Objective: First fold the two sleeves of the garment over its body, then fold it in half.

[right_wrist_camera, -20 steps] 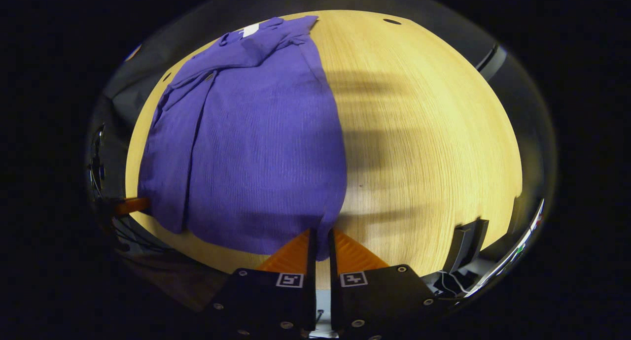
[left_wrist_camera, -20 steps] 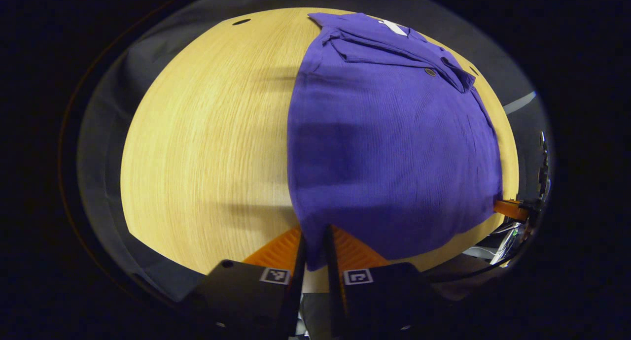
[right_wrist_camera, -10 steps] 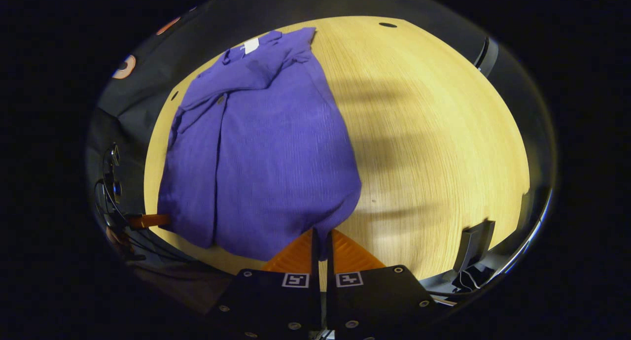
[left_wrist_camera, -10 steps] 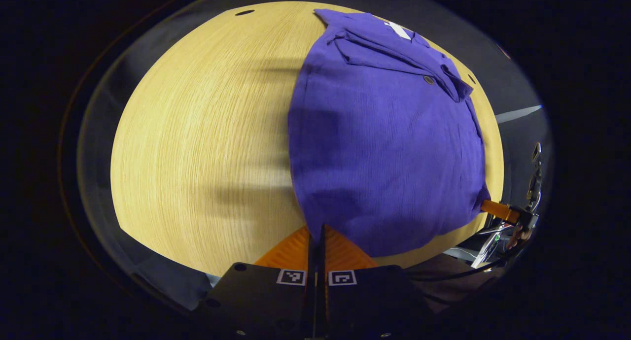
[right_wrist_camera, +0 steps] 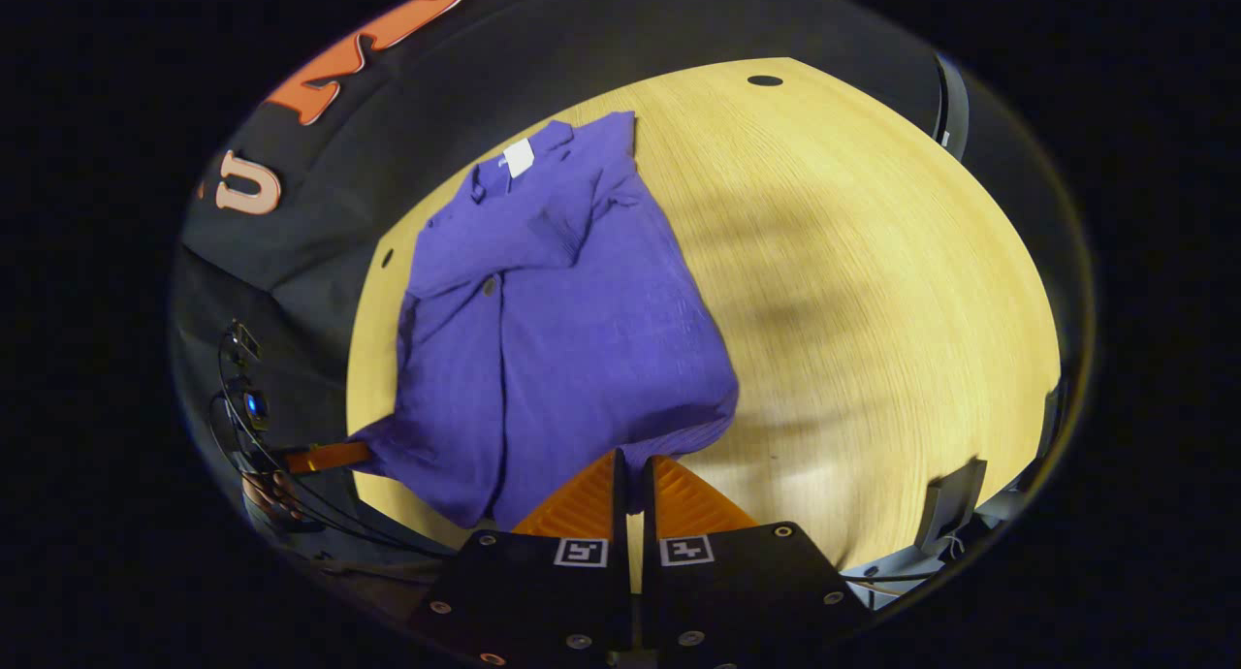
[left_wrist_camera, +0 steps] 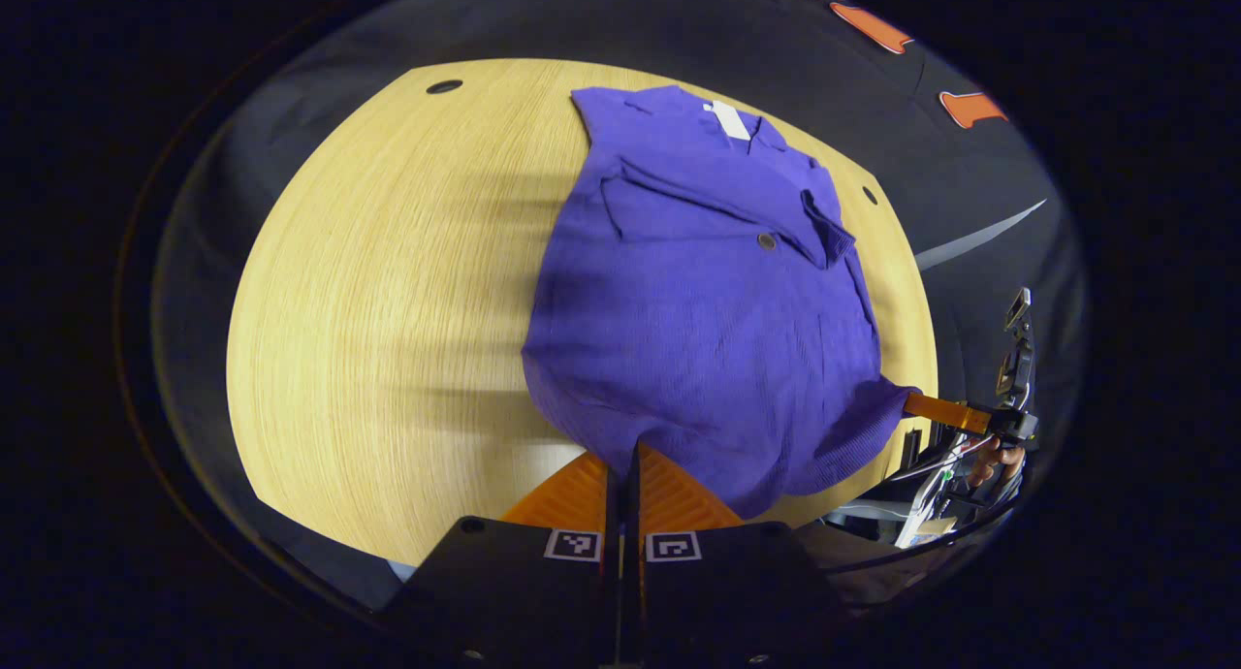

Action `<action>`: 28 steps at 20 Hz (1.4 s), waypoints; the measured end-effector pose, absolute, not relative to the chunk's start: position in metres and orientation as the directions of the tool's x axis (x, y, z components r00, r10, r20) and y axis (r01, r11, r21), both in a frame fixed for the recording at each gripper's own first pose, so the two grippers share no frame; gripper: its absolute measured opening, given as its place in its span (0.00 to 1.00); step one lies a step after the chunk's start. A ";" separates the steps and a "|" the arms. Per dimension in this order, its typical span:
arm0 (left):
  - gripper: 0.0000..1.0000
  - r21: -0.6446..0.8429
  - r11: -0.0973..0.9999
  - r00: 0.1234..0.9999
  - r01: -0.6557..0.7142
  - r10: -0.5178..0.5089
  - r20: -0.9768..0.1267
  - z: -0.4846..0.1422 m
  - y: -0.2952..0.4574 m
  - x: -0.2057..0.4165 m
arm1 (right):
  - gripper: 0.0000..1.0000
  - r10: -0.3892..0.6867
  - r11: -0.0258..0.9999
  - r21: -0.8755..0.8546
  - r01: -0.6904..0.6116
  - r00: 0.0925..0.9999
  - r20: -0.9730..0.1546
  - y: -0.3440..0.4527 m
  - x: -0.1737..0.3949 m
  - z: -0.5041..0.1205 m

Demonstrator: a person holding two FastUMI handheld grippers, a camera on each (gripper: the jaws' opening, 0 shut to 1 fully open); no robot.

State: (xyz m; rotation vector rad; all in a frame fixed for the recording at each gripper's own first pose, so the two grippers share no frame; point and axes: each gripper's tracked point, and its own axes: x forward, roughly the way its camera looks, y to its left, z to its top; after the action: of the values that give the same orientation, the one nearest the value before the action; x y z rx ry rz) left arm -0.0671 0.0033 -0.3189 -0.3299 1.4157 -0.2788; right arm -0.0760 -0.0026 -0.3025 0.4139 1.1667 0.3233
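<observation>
Jaws closed on garment (left_wrist_camera: 698,330) hem | both grippers | table (left_wrist_camera: 388,291)

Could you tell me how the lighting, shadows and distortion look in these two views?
Left gripper view: fisheye bows the wooden table into a dome; soft banded shadows cross it beside the purple garment, which is evenly lit and sharp; no glare. Right gripper view: same bulging distortion, a diffuse shadow on the table right of the garment; edges fall off into darkness.
</observation>
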 end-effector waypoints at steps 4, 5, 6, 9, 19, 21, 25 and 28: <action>0.03 -0.405 0.914 0.171 0.020 -0.402 -0.899 -0.303 -0.003 -0.039 | 0.05 0.486 0.857 0.512 -0.058 0.419 -0.767 0.000 -0.045 -0.274; 0.03 -0.410 0.912 0.182 0.024 -0.408 -0.895 -0.297 -0.005 -0.030 | 0.05 0.494 0.852 0.518 -0.070 0.433 -0.754 0.001 -0.036 -0.266; 0.03 -0.415 0.909 0.197 0.025 -0.412 -0.890 -0.292 -0.005 -0.018 | 0.05 0.497 0.851 0.520 -0.079 0.444 -0.746 0.001 -0.027 -0.259; 0.03 -0.417 0.907 0.239 0.053 -0.417 -0.877 -0.274 -0.007 0.014 | 0.05 0.504 0.848 0.519 -0.110 0.473 -0.723 0.001 -0.004 -0.239; 0.02 -0.389 0.914 0.303 0.116 -0.405 -0.862 -0.234 -0.017 0.147 | 0.05 0.476 0.875 0.427 -0.230 0.575 -0.666 0.012 0.111 -0.175; 0.02 -0.356 0.925 0.285 0.131 -0.379 -0.880 -0.238 -0.014 0.177 | 0.05 0.464 0.881 0.418 -0.219 0.570 -0.678 0.015 0.138 -0.173; 0.02 -0.331 0.936 0.251 0.115 -0.350 -0.902 -0.250 -0.011 0.233 | 0.04 0.445 0.893 0.395 -0.218 0.569 -0.692 0.018 0.188 -0.174; 0.02 -0.309 0.943 0.251 0.120 -0.330 -0.910 -0.263 -0.009 0.277 | 0.05 0.445 0.892 0.401 -0.209 0.569 -0.692 0.019 0.230 -0.175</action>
State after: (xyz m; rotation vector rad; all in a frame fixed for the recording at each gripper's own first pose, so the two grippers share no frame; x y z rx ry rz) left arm 0.2766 -0.0085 -0.2627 -0.1903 1.2831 -0.3085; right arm 0.2297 0.0186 -0.1751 0.2889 0.8877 0.3903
